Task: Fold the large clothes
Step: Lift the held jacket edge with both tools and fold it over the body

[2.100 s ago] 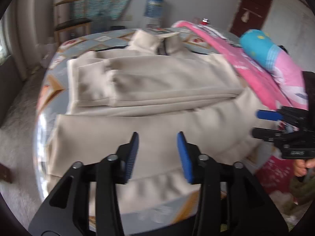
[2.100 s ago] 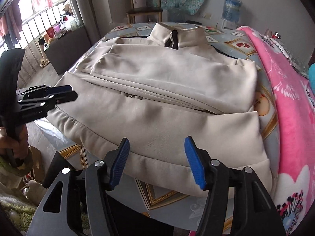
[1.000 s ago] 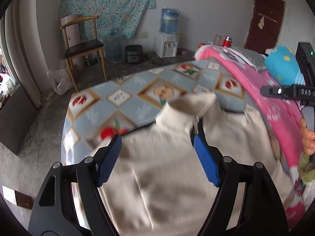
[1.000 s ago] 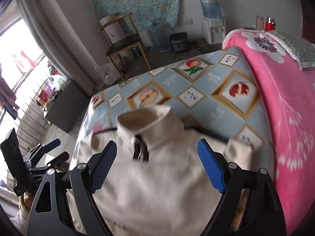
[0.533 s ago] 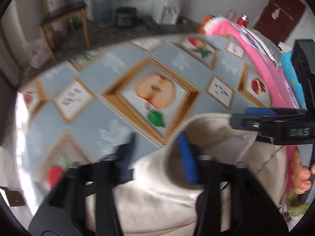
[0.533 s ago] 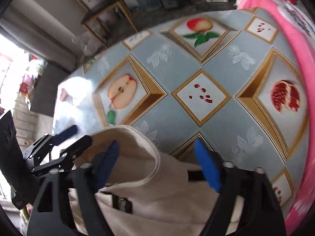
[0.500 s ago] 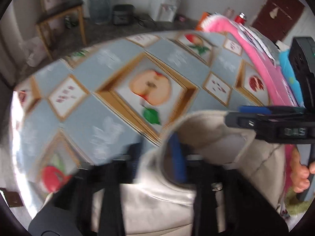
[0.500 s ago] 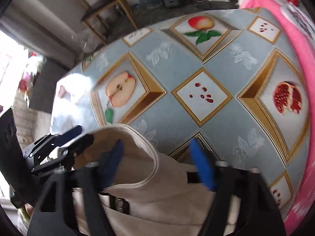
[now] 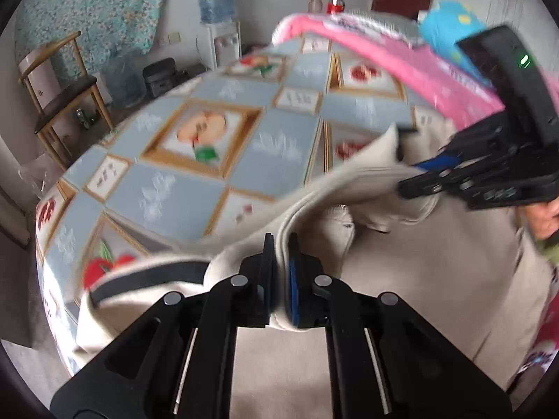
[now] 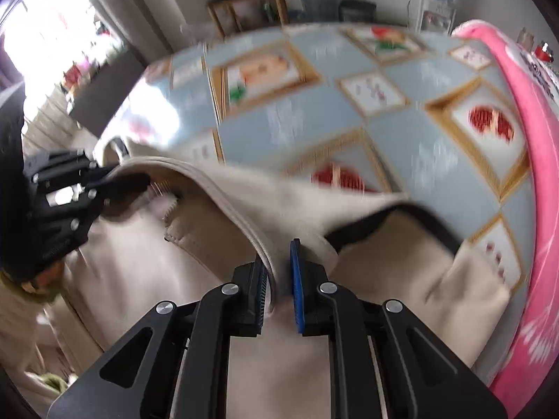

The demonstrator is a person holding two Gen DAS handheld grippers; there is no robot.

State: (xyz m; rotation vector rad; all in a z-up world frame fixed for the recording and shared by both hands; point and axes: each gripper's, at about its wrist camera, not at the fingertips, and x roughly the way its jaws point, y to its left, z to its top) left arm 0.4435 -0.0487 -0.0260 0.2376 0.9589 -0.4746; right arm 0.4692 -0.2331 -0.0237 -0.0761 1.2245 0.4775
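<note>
Both grippers grip the collar of a beige jacket (image 9: pixel 401 279) above a bed covered with a blue fruit-print sheet (image 9: pixel 272 146). In the left wrist view, the left gripper (image 9: pixel 280 272) has its fingers clenched on a fold of the collar's edge, the cloth pinched between the blue pads. The right gripper (image 9: pixel 419 174), seen at the right of that view, is pinched on the other end of the collar, which stretches between the two. In the right wrist view, the right gripper (image 10: pixel 279 279) shows its fingers nearly together with the collar's seam caught between them; the left gripper (image 10: pixel 115 181) appears at the left, holding the far end of the collar beside the zipper teeth. The collar end of the jacket is lifted off the sheet, while the rest spreads below the grippers toward the near side of the bed. A pink floral blanket (image 10: pixel 531 111) lies along the right edge of the bed. A wooden chair (image 9: pixel 59 90) and a water dispenser (image 9: pixel 220 24) stand by the far wall
</note>
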